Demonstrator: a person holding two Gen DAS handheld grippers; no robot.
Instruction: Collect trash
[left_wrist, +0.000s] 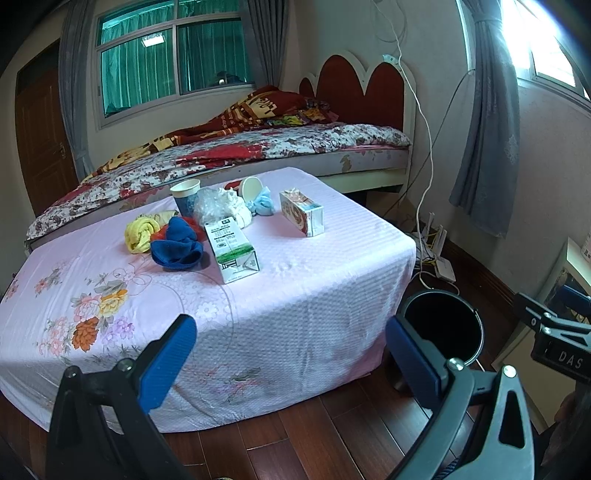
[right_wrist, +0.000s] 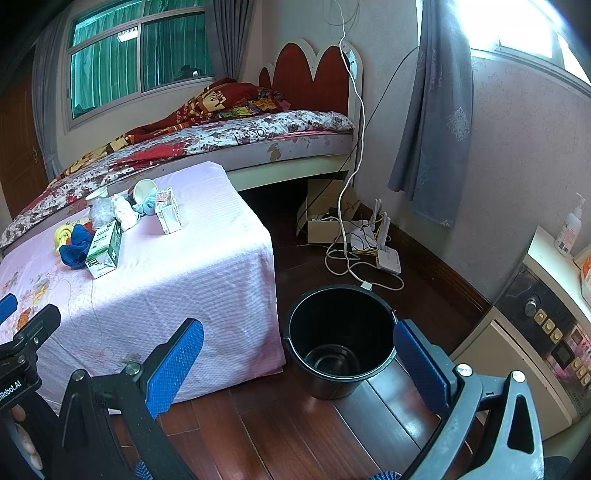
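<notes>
**Trash waits on the table, bucket stands beside it**

Both grippers hover with jaws spread wide and nothing between them: the left gripper (left_wrist: 291, 354) faces the pink-clothed table (left_wrist: 295, 288), the right gripper (right_wrist: 299, 363) faces the black bucket (right_wrist: 340, 369) on the wood floor just beside it. On the cloth lie a green-and-white carton (left_wrist: 232, 249), a red-printed carton (left_wrist: 302, 212), paper cups (left_wrist: 185, 195), crumpled plastic (left_wrist: 214, 203) and rolled cloths (left_wrist: 177, 245).

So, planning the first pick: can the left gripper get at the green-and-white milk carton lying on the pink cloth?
Probably yes: left gripper is open, and the carton lies nearest it, nothing between.
</notes>
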